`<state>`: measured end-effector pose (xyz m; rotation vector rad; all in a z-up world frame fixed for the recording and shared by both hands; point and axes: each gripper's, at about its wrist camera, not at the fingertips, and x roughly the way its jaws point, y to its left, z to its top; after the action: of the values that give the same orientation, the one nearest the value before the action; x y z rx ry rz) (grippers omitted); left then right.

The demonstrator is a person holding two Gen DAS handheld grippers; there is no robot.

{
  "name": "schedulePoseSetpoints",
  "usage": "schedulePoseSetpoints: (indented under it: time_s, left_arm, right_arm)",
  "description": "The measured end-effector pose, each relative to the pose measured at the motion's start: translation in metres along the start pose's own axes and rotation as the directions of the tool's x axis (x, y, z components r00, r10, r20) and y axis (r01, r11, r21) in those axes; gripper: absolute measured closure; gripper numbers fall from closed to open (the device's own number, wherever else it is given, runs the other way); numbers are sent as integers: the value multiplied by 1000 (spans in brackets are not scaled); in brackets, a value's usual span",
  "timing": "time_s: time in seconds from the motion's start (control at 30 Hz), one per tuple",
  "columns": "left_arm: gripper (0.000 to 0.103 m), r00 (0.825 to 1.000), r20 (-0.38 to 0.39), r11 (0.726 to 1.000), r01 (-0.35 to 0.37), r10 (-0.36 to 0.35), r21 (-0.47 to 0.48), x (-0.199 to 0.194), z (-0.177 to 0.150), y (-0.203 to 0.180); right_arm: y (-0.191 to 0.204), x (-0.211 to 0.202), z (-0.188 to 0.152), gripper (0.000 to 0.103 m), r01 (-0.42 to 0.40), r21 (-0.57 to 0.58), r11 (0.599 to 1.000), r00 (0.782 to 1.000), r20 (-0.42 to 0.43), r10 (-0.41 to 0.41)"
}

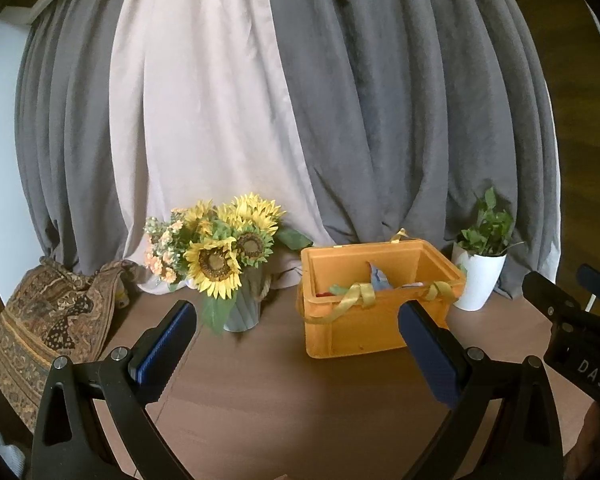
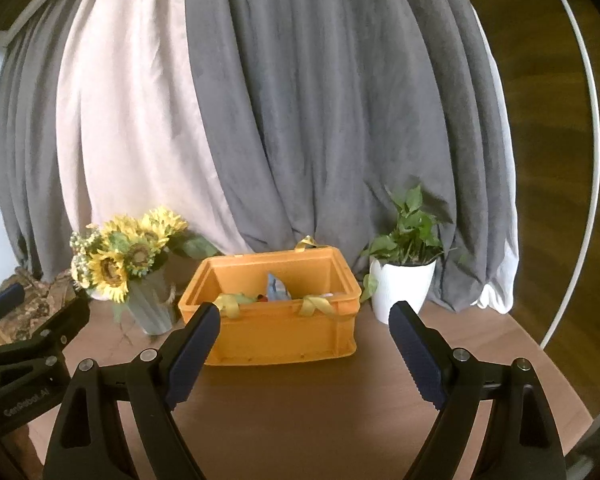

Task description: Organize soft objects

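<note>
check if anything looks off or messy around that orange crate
Mostly tidy. The yellow ribbon hangs untidily over the orange crate's front rim, and the patterned cloth lies crumpled at the table's left edge. The sunflower vase and potted plant stand upright; nothing spilled.
</note>
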<state>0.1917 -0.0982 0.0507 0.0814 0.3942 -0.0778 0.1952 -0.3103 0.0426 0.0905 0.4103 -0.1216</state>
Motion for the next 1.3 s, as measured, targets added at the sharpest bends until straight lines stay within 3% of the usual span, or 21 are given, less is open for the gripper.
schedulePoseSetpoints:
  time_s: [0.9,1.3]
  left_arm:
    - [0,999,39,1000,-28,28,-5,-142,-44,-26]
    - [0,999,40,1000,-25,25,-5,-181,-58,-31]
  right_arm:
    - [-40,-130,-38,15,-57,2,998,997,43,57]
    - [-54,-174,-53,15,-63,8,998,997,52,63]
